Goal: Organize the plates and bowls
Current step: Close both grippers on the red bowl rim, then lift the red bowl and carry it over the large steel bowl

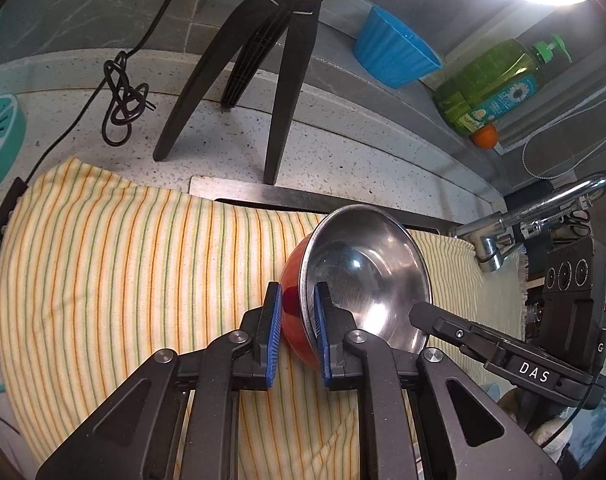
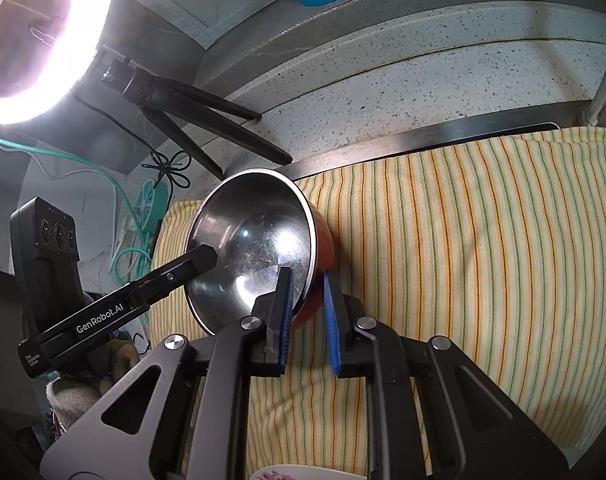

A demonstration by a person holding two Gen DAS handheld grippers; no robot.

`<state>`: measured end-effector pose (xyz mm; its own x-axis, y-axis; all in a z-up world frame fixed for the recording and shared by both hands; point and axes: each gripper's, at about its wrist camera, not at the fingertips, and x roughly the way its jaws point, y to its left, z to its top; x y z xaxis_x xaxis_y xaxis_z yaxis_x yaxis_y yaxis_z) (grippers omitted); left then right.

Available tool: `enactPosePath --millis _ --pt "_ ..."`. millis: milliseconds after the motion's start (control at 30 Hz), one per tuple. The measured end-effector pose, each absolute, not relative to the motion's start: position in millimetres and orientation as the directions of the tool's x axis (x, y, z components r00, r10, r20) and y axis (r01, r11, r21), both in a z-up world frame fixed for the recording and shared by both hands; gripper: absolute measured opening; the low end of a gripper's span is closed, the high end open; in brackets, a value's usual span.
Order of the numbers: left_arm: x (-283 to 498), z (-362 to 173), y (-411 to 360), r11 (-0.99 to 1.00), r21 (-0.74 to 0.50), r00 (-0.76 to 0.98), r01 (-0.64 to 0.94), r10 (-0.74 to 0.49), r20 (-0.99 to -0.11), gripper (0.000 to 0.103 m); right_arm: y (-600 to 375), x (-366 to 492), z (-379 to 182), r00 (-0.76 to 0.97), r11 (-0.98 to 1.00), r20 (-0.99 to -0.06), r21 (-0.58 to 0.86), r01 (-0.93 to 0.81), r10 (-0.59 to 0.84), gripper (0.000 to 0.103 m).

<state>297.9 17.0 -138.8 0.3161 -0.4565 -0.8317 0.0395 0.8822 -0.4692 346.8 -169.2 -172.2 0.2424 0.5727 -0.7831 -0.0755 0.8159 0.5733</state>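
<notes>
Two tongs, left tongs (image 1: 297, 312) and right tongs (image 2: 307, 300), clamp the bowl's (image 1: 367, 268) opposite rims.

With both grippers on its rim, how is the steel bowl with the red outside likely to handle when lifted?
The steel bowl looks thin-walled, so probably light and stiff. Its polished inside looks slick, and the left gripper and right gripper pinch only the rim, so it may slip or pivot. On the soft striped cloth it already sits tilted.
</notes>
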Motion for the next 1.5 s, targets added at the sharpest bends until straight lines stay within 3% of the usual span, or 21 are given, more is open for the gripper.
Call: enactPosePath --millis 900,1500 --pt "163 -65 58 0.882 -0.471 0.491 0.004 -0.412 -0.768 0.014 -138 229 -93 0.266 0.757 -0.712 0.576 -0.309 0.65 0.015" --pt "52 -64 106 0.874 -0.47 0.547 -0.126 -0.334 -0.768 0.014 -86 145 -100 0.116 0.686 -0.721 0.578 -0.442 0.683 0.015"
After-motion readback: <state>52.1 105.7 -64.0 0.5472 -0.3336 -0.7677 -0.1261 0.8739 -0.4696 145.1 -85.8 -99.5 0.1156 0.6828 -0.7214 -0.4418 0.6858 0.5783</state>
